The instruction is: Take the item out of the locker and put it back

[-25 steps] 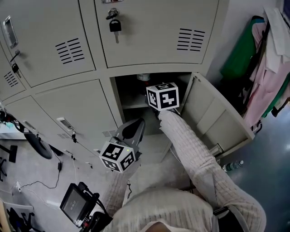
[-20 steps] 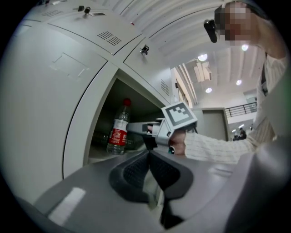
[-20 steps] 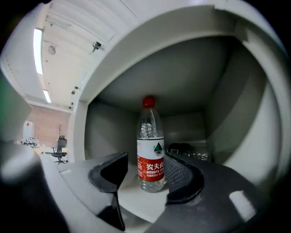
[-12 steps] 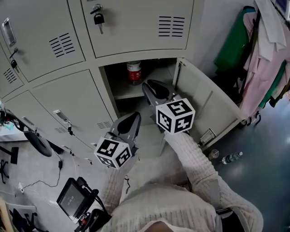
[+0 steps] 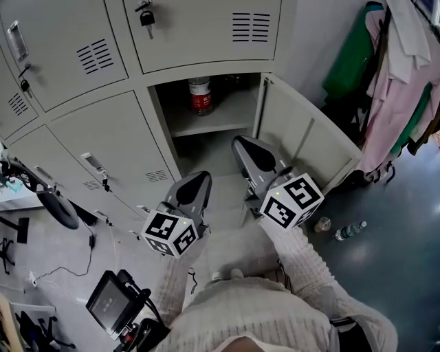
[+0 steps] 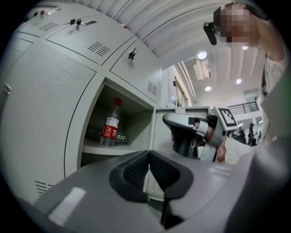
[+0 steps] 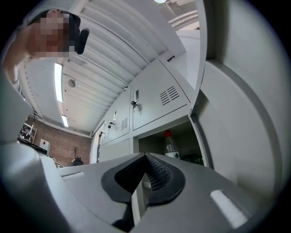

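Note:
A clear water bottle (image 5: 200, 95) with a red cap and red label stands upright on the shelf of the open locker (image 5: 227, 117). It also shows in the left gripper view as the bottle (image 6: 110, 129) and in the right gripper view as the bottle (image 7: 170, 146). My right gripper (image 5: 240, 141) hangs outside the locker, below the shelf. Its jaws have just been closing and are now shut with nothing between them. My left gripper (image 5: 200, 178) stays lower left of the opening, shut and empty. The left gripper (image 6: 149, 155) sees the right gripper (image 6: 191, 134) beside it.
The locker door (image 5: 302, 130) swings open to the right. Clothes (image 5: 399, 82) hang at the far right, and another bottle (image 5: 348, 231) lies on the dark floor. A padlock (image 5: 147, 17) hangs on the locker above. A tablet (image 5: 113, 307) and cables lie on the floor at lower left.
My right gripper has come back out of the locker toward me and closed empty. The bottle, hidden before, now stands in view on the shelf. The left gripper shifted slightly.

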The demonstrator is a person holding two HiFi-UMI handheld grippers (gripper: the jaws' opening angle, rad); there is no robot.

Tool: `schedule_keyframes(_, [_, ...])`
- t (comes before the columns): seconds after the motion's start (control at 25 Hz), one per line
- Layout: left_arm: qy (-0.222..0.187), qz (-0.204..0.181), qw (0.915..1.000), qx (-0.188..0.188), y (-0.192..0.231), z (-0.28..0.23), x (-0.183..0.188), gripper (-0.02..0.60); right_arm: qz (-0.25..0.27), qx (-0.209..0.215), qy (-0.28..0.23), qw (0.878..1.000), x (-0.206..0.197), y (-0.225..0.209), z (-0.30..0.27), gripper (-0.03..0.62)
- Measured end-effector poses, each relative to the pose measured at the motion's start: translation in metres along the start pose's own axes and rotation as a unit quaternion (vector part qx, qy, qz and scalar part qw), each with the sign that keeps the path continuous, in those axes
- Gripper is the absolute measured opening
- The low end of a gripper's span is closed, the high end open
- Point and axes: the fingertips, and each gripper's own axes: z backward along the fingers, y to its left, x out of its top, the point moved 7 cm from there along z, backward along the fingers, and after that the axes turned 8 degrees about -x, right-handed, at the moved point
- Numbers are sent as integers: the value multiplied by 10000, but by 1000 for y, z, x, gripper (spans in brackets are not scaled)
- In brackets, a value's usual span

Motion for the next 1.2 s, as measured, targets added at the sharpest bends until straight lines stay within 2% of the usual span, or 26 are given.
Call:
schedule_keyframes(0.48, [220, 217, 9991, -299, -17, 14, -28, 8, 158, 197, 702, 9972, -57, 24, 42, -2])
schedule_keyframes(0.92, [252, 92, 9990, -361, -17, 13, -24, 8, 244, 172, 1103, 9934, -73, 25, 43, -2])
schedule_keyframes(1.2, [74, 154, 9993, -323, -15, 7, -23, 8, 424, 202, 1251, 9910, -83, 24, 43, -2])
